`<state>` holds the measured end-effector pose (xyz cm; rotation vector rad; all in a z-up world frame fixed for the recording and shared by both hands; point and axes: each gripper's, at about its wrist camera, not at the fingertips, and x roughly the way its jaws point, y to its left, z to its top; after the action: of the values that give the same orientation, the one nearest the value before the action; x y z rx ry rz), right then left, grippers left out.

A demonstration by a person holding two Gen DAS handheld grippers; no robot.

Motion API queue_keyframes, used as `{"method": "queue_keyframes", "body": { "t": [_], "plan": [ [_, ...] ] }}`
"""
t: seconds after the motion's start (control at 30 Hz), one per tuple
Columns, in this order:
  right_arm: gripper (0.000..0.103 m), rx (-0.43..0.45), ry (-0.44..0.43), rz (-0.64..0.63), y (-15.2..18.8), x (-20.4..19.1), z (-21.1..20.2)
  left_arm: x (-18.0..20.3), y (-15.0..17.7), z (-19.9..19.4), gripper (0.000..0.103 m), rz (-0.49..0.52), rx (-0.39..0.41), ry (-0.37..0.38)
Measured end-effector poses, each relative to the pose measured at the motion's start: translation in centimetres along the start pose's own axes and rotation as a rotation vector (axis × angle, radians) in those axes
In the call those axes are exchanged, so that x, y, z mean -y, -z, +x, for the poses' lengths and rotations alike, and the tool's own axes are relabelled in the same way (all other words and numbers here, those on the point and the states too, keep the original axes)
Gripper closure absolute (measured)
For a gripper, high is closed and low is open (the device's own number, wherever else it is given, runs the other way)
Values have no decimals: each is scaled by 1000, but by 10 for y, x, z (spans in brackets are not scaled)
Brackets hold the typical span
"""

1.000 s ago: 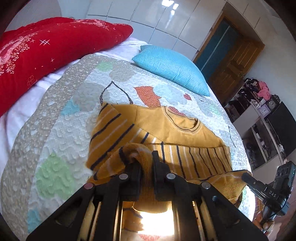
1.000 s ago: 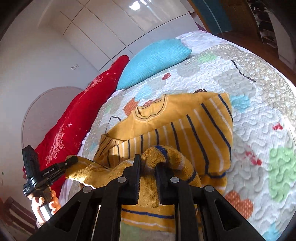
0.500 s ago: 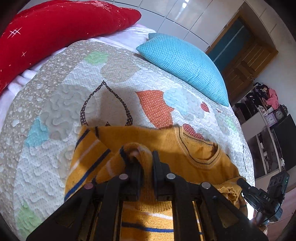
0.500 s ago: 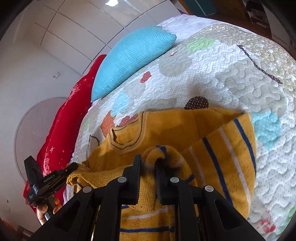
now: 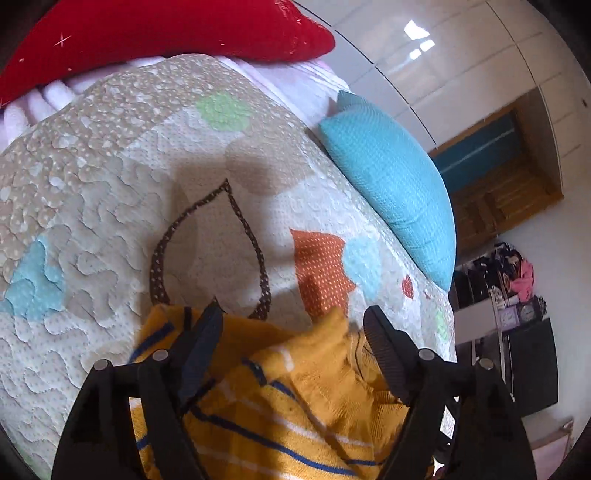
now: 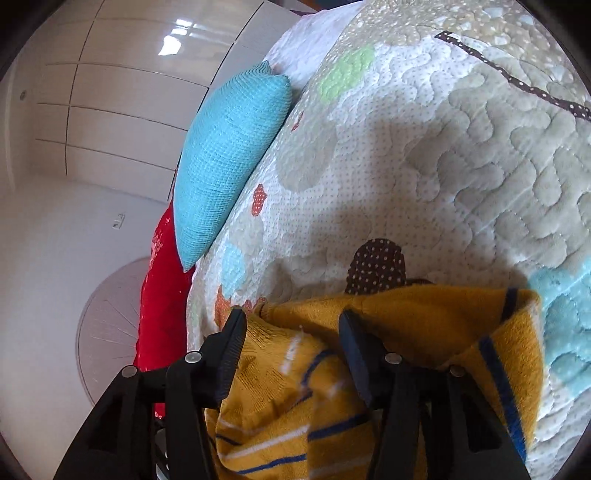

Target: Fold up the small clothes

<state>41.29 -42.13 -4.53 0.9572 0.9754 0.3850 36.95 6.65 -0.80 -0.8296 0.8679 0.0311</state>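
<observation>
A mustard-yellow sweater (image 5: 280,402) with blue and white stripes lies folded over on the patterned quilt (image 5: 110,206). My left gripper (image 5: 293,321) is open, its jaws spread wide over the sweater's folded edge, with the cloth loose between them. In the right wrist view the sweater (image 6: 424,332) lies bunched under my right gripper (image 6: 291,321), which is also open, its jaws apart over the fabric.
A turquoise pillow (image 5: 391,184) lies at the head of the bed; it also shows in the right wrist view (image 6: 229,155). A red pillow (image 5: 159,33) lies beside it. White wardrobe doors (image 6: 110,92) stand behind. A shelf unit (image 5: 517,314) stands at the right.
Both grippers carried the sweater's lower edge forward towards the collar, lowered close to the quilt, then opened and let go of the cloth.
</observation>
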Motion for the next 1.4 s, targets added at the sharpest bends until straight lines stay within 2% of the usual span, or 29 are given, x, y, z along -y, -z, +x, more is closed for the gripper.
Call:
{"method": "queue_keyframes", "body": {
  "t": [0.13,0.27,0.33,0.4,0.47,0.5,0.57,0.6,0.7,0.77,0.87,1.0,1.07,1.13,1.2,1.27,1.33,1.37,1.4],
  "plan": [
    [45,28,96,-108,0,-23,-6,-9,-3,-14,26,-6,-4,-45],
    [44,76,149,-340,25,-62,-32,0,17,-46,26,132,19,-109],
    [45,40,153,-433,44,-76,-32,7,34,-61,26,229,31,-131],
    [45,-45,136,-489,62,-79,-21,13,51,-63,26,322,15,-156],
    [45,-136,163,-527,72,-73,-1,14,66,-52,25,413,-15,-230],
    [45,-152,216,-532,72,-66,9,10,70,-46,25,438,-24,-280],
    [48,-115,315,-518,61,-51,21,-3,70,-27,25,449,-48,-378],
    [51,-95,324,-490,50,-45,23,-13,68,-20,25,423,-60,-406],
    [51,-34,330,-374,21,-36,19,-42,53,-19,26,253,-60,-317],
    [49,7,360,-335,10,-38,11,-47,47,-25,26,194,-63,-285],
    [40,93,446,-349,6,-46,-16,-50,45,-40,25,160,-68,-274],
    [40,91,387,-411,33,-53,-63,-45,57,-75,26,202,-46,-266],
    [44,69,340,-471,61,-58,-85,-38,71,-92,26,246,-33,-276],
    [59,23,280,-512,91,-57,-97,-33,88,-107,25,286,-23,-284],
    [61,-41,231,-529,117,-47,-98,-32,107,-119,25,309,-24,-289],
    [66,-65,298,-542,131,-26,-93,-37,125,-131,26,318,-32,-296],
    [93,-37,375,-548,128,-4,-93,-43,142,-146,25,325,-40,-307],
    [93,3,414,-533,124,3,-99,-46,150,-155,25,331,-37,-315],
    [85,49,485,-506,118,8,-106,-49,157,-164,25,338,-28,-323]
  ]
}}
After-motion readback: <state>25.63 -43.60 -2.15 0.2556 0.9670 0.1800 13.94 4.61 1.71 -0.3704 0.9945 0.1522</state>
